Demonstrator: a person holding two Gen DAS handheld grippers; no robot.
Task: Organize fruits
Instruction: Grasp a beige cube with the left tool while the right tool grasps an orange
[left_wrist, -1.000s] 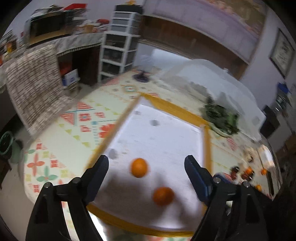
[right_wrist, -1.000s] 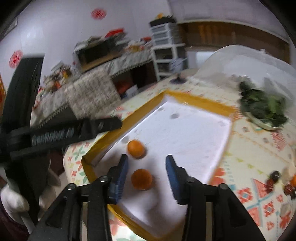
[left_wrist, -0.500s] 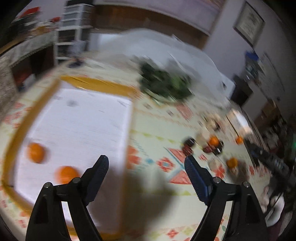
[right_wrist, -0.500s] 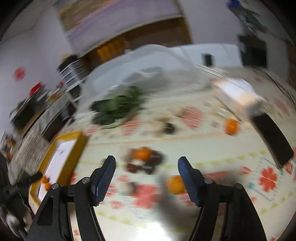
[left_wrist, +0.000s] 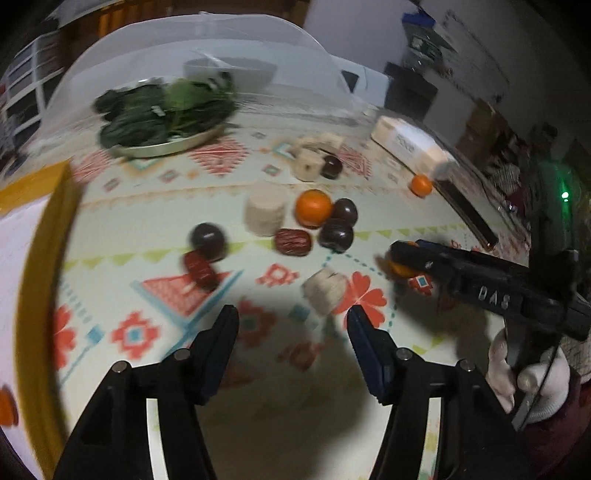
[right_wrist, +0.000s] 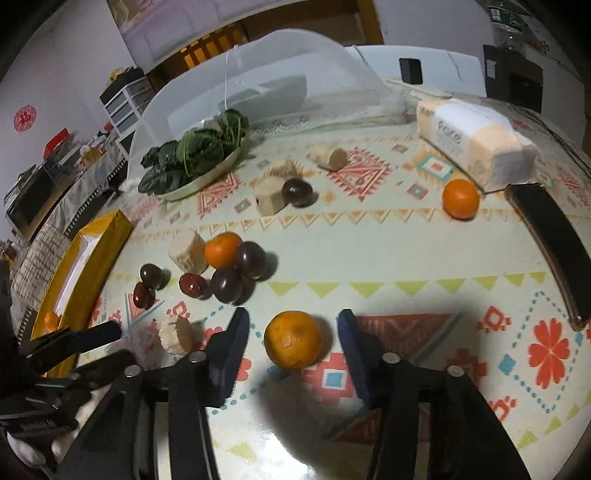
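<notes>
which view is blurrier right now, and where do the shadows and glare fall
Left wrist view: softer, with the plate of greens and yellow tray rim smeared; a dark shadow pools on the tablecloth ahead of the left gripper. Right wrist view: sharper; the right gripper straddles a crisp orange, shadow spreading to its right, a glare patch low in the frame. Both bend edges, fisheye.

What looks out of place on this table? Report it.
Fruit lies loose on the patterned cloth rather than in the yellow-rimmed tray: an orange sits between the right gripper's closing jaws, untouched, another orange rests by the tissue pack, and dark plums mix with pale cut chunks.
</notes>
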